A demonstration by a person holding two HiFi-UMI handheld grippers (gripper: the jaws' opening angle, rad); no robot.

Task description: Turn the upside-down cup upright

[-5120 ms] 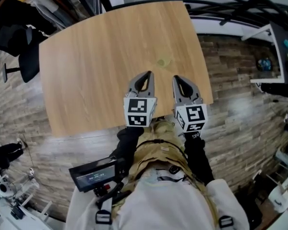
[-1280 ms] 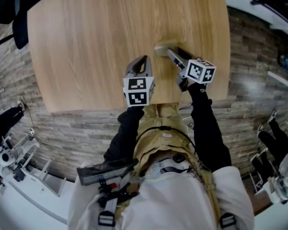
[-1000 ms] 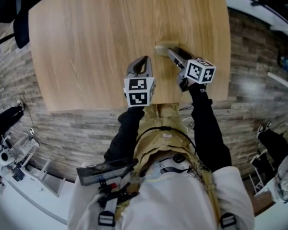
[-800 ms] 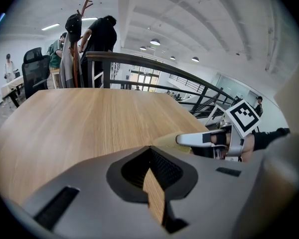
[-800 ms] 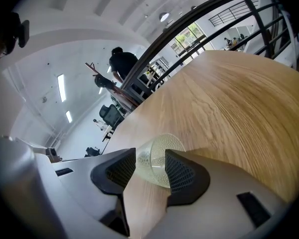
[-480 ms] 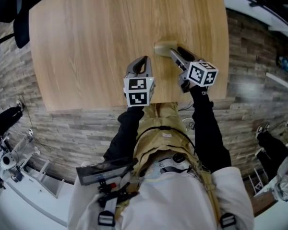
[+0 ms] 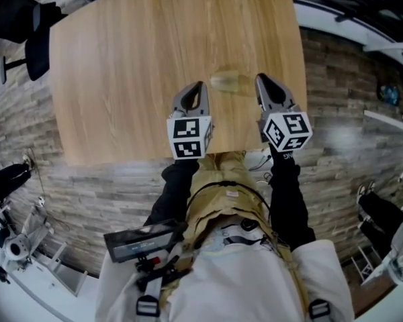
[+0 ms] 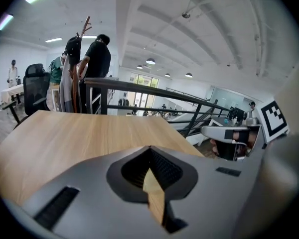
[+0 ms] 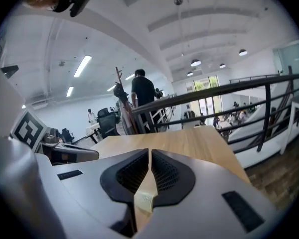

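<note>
The cup (image 7: pixel 225 80), a pale blur, sits on the bench (image 7: pixel 121 66) between both tongs' tips, touching neither; whether it is upright I cannot tell. The left tongs (image 7: pixel 195 87) are pressed together and empty, and the right tongs (image 7: pixel 264 80) are closing on nothing. With the cup let go, the task seems finished or nearly so.

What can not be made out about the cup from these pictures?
Cup, head view: small and blurred; whether it stands upright or upside down cannot be told.
Cup, both gripper views: it does not appear there at all.
Cup's material and contents: too small in the head view.
</note>
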